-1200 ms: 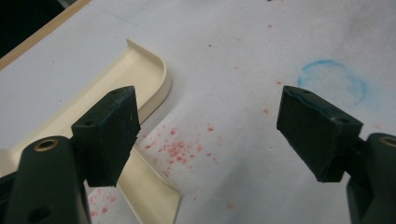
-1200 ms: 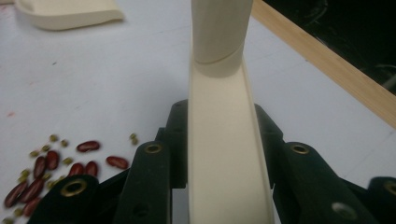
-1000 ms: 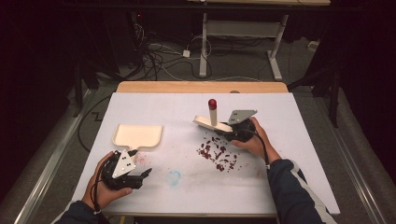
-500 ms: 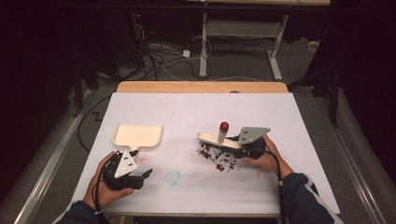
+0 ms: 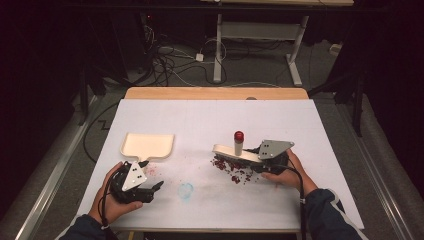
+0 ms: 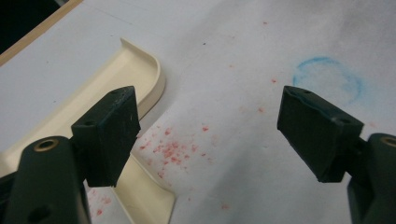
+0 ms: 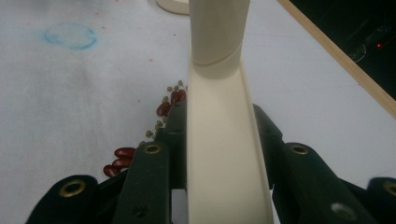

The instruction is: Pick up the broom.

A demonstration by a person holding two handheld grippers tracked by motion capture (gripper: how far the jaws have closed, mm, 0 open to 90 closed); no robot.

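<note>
A cream dustpan lies flat on the white table cover at the left, and its rim curves past my left jaw. Just in front of it my left gripper rests open with nothing between its jaws. My right gripper is shut on a cream hand brush whose upright handle has a red cap. The brush body runs straight out between my right jaws. A scatter of red and small green beans lies under and beside the brush, to the left of the jaws.
A faint blue circle is drawn on the cover between the two grippers. Pink specks dust the cover beside the dustpan. The wooden table edge runs along the far side, with cables and desk legs on the floor beyond.
My right gripper has drawn the brush toward the person and to the right, lower over the beans. The left gripper has stayed put and open.
</note>
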